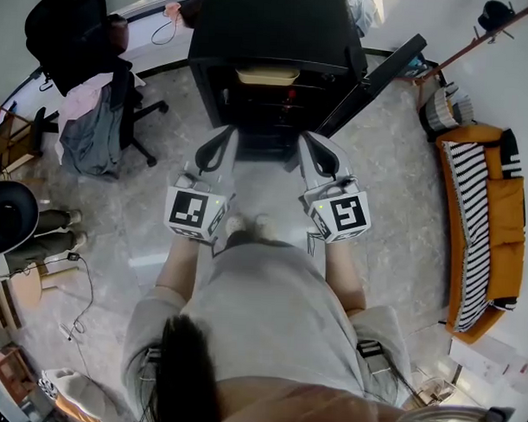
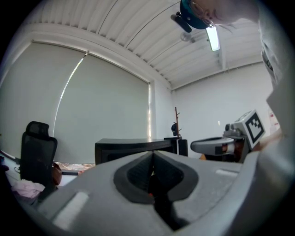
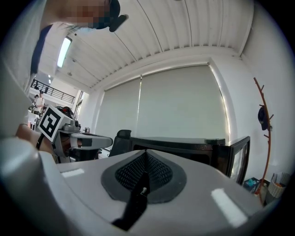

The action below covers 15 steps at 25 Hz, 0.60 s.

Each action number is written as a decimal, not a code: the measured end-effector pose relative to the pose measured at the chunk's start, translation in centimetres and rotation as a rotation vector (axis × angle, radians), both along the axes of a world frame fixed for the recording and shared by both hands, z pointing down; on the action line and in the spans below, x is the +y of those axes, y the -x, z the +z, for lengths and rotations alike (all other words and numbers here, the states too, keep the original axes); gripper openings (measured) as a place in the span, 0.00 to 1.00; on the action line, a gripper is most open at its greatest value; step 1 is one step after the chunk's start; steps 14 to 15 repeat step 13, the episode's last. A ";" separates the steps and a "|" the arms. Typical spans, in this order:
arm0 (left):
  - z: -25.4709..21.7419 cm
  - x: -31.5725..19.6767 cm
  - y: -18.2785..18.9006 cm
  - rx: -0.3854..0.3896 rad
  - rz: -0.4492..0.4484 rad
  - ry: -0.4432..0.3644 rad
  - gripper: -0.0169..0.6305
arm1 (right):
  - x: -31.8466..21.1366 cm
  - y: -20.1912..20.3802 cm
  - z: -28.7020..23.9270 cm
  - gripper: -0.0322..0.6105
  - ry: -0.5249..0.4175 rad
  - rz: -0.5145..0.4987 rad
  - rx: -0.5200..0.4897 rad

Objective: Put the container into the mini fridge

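Mid-frame: left gripper (image 1: 221, 145) and right gripper (image 1: 310, 149) side by side, both with jaws pressed together, nothing between. Beyond, upper centre: black mini fridge (image 1: 271, 20), door (image 1: 383, 70) swung open toward upper right. Beige container (image 1: 267, 75) inside on top shelf.

1. Pale marbled floor (image 1: 159, 245) is seen all over.
2. A black office chair (image 1: 67, 22) is draped with clothes (image 1: 92, 135), left side.
3. An orange sofa (image 1: 506, 201) is covered by a striped throw (image 1: 470, 248), right side.
4. The window is hidden by a pale roller blind (image 3: 179, 106), under a ribbed ceiling (image 3: 184, 27).
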<state>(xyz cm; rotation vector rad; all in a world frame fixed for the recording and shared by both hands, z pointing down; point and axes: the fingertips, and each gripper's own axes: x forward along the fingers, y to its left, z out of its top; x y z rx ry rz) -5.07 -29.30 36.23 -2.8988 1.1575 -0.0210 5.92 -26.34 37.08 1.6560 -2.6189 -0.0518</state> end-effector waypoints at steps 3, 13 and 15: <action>-0.2 -0.2 0.0 0.004 -0.006 -0.002 0.03 | -0.1 0.0 -0.1 0.05 -0.001 -0.003 0.003; -0.1 -0.7 0.8 0.003 -0.019 -0.011 0.03 | -0.6 0.6 -0.1 0.05 -0.013 -0.008 -0.001; -0.1 -0.7 0.8 0.003 -0.019 -0.011 0.03 | -0.6 0.6 -0.1 0.05 -0.013 -0.008 -0.001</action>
